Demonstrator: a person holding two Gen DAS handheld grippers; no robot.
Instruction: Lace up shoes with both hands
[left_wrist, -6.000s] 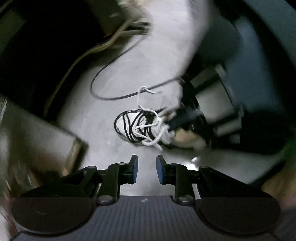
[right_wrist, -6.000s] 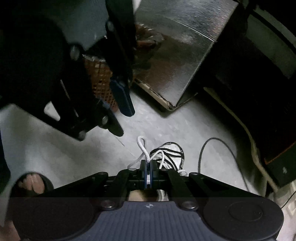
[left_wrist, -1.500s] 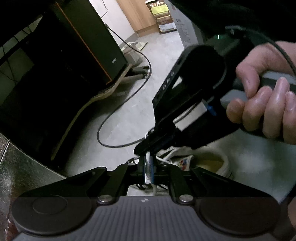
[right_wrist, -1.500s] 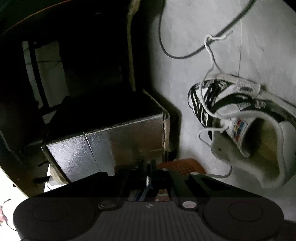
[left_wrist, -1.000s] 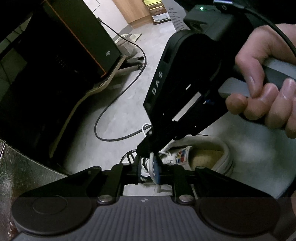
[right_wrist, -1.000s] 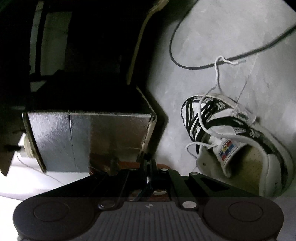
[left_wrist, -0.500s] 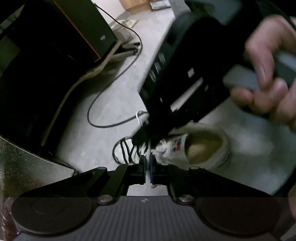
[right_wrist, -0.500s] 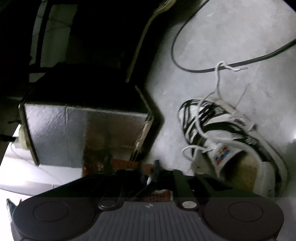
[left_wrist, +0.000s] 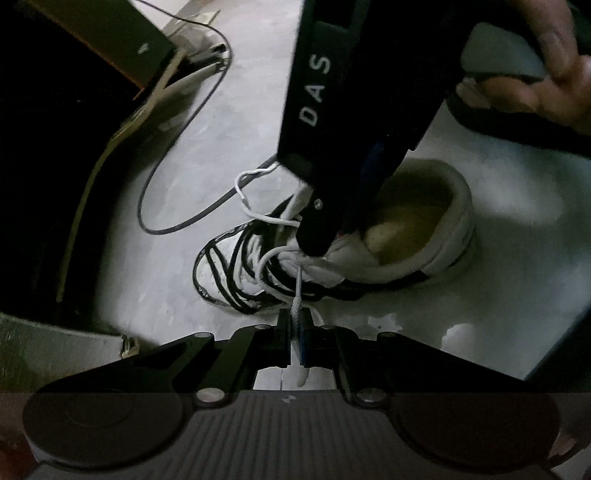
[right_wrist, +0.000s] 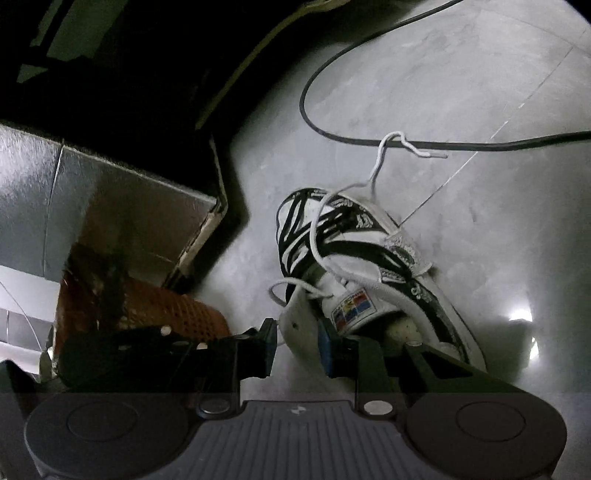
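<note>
Lace (left_wrist: 297, 284) handed over: left gripper (left_wrist: 295, 328) clamps it; right gripper (right_wrist: 297, 347), jaws just opened (empty), straddles shoe (right_wrist: 373, 280) flap.

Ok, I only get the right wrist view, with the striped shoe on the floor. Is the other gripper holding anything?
Observer: Yes. The left gripper is shut on the white lace, near its tip.
Operator: Where does that lace run?
Observer: Straight up from the jaws to the shoe, near the tongue, and it looks taut.
Operator: And how does my gripper look from over there?
Observer: The right gripper has just been opening its jaws, and the shoe's white edge shows in the gap. Seen from the left wrist, its tip points down at the tongue.
Operator: Who is holding it?
Observer: A hand grips its handle, at the top right of that view.
</note>
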